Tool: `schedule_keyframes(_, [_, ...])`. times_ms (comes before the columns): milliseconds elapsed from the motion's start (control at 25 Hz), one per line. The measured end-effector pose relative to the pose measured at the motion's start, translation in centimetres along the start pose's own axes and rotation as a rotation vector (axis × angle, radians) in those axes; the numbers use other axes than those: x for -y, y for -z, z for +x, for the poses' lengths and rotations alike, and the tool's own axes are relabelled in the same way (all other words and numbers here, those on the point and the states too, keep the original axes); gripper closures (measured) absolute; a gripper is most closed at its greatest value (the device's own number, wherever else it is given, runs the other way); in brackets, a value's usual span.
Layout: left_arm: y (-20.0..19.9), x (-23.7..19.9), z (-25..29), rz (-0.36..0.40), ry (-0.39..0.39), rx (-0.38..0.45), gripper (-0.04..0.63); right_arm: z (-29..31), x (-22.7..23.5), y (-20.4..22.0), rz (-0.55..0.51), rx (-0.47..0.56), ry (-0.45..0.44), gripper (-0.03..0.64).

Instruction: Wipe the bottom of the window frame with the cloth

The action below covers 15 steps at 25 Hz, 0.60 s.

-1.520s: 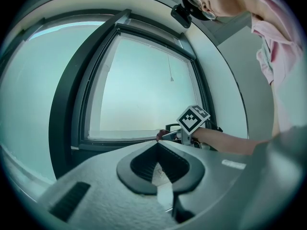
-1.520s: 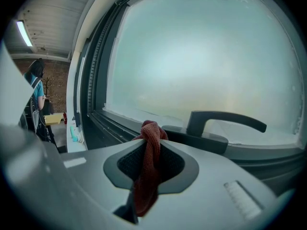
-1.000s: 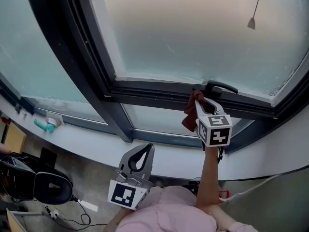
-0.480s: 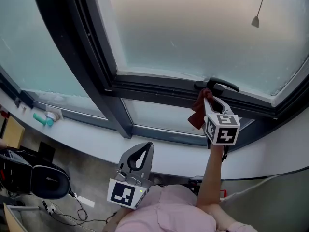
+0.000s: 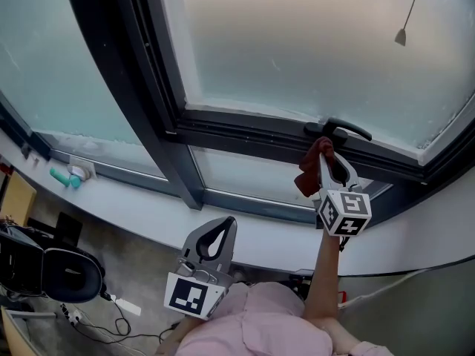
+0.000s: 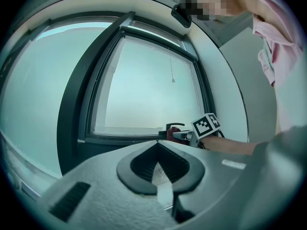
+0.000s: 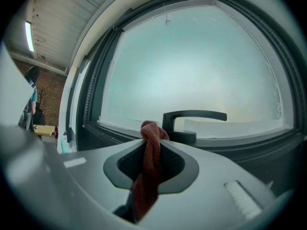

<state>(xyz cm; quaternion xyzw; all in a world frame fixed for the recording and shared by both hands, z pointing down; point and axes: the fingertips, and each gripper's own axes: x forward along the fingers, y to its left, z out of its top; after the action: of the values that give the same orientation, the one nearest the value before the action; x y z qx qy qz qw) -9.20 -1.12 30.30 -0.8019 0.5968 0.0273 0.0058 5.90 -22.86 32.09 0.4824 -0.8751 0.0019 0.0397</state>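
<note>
Frosted window in dark metal window frame (image 5: 245,136): right tongs (image 5: 325,148) clamp red knitted cloth (image 5: 308,173), judged soft and light, mid-length just below black lever handle (image 5: 338,130); left tongs (image 5: 225,225) closed, empty

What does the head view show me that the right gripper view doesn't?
Only the head view shows the left gripper, held low and away from the window, the marker cube on the right gripper, the person's pink shirt and the floor below. Only the right gripper view shows that gripper's jaws close up, shut on the red cloth, whose bunched end pokes past the tips beside the handle's base. Both show the black window handle, the frosted pane and the cloth.
</note>
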Motion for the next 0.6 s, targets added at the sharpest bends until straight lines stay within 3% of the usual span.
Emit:
schedule_keyframes(200, [0.3,-0.8,-0.5,-0.008,-0.007,-0.005,0.597,-1.1,-2.2,0.7,-0.02,-0.014,-0.017,0.552])
schedule_keyframes(400, [0.0,-1.8,-0.7,-0.034,-0.014,0.026,0.597,-0.7,-6.1,0.4,-0.042,-0.016,-0.088,0.552])
schedule_keyframes(600, [0.4,-3.5,-1.8,-0.032,-0.02,-0.001,0.597,0.5,-10.8,-0.2,-0.051,-0.018,-0.156,0.552])
